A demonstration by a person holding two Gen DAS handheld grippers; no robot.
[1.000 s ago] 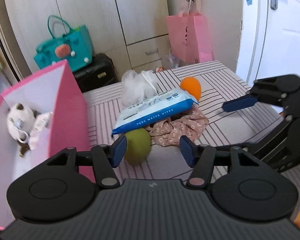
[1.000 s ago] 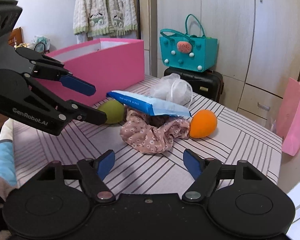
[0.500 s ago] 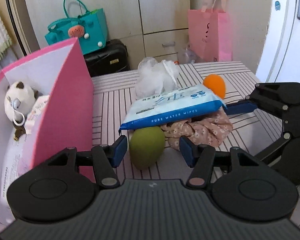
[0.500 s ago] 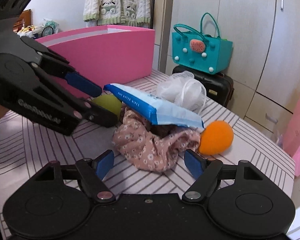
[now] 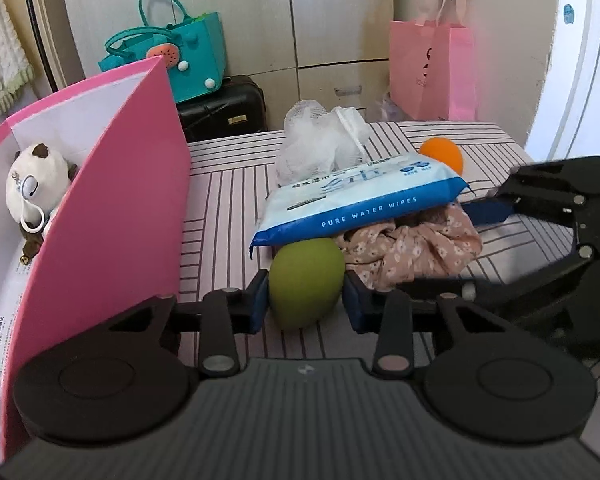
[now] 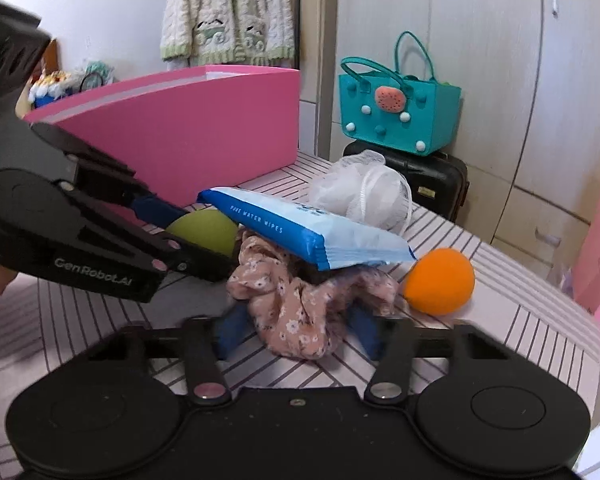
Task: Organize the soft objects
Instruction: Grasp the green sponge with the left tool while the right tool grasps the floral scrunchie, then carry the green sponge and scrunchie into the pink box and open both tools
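Both claws straddled soft things beside the pink box

The left claw stood open around the green sponge, pads beside it, not yet pinching; the right claw stood open around the floral cloth. The wipes pack lay across both on the table, likely to slide when either lifted toward the pink box.

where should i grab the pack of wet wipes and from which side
Take the wet wipes pack by its free blue end seam nearest the pink box, coming from that side. The flat pack lies tilted on the floral scrunchie, and that end sticks out in the air over the green egg-shaped sponge, so fingers can probably close above and below it.
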